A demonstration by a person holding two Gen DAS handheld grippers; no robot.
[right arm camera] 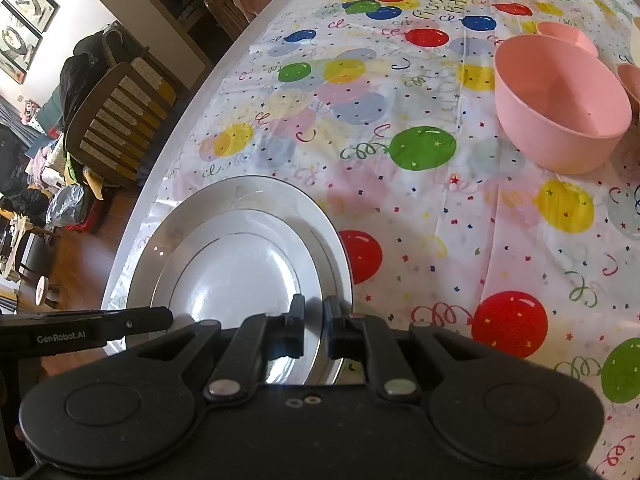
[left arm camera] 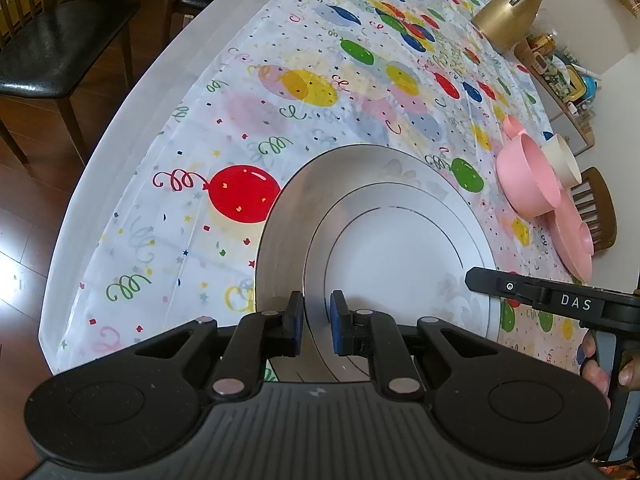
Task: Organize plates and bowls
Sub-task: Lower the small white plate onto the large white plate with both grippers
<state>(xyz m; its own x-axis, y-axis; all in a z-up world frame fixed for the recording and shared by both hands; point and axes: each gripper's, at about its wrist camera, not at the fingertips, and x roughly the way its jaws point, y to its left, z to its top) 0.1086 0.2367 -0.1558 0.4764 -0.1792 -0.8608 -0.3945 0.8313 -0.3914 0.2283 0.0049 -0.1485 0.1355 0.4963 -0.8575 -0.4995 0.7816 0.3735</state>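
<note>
The small plate [left arm camera: 400, 256] is seen sitting on the big plate [left arm camera: 288, 208], both near the table edge [left arm camera: 132, 120] on the balloon cloth [left arm camera: 240, 92]; the left gripper [left arm camera: 316, 320] is narrowed around the near rim of the small plate, one pad on each side of it, though whether it's actually pinched tight can't be told; same story for the right gripper [right arm camera: 314, 326], which is set across the rims from the other side, with a slim gap visible between the pads, so a firm hold can't be confirmed either; probably the small plate is being set down or centred on the big one, so the step looks close to done; to do it well, the rim should be kept level and let go gently so nothing gets clinked or slid; pads ought to be pulled straight back, not up, or the plate could be tipped. The pink bowl [right arm camera: 560, 108] is well apart to the right, with a pink plate [left arm camera: 572, 236] and a cream bowl [left arm camera: 564, 160] behind it; plenty of open cloth is left between the stack and the bowls for moving stuff; the table edge is just beside the stack on the left, so nothing should be nudged that way; the gold jug [left arm camera: 508, 20] is far off.
</note>
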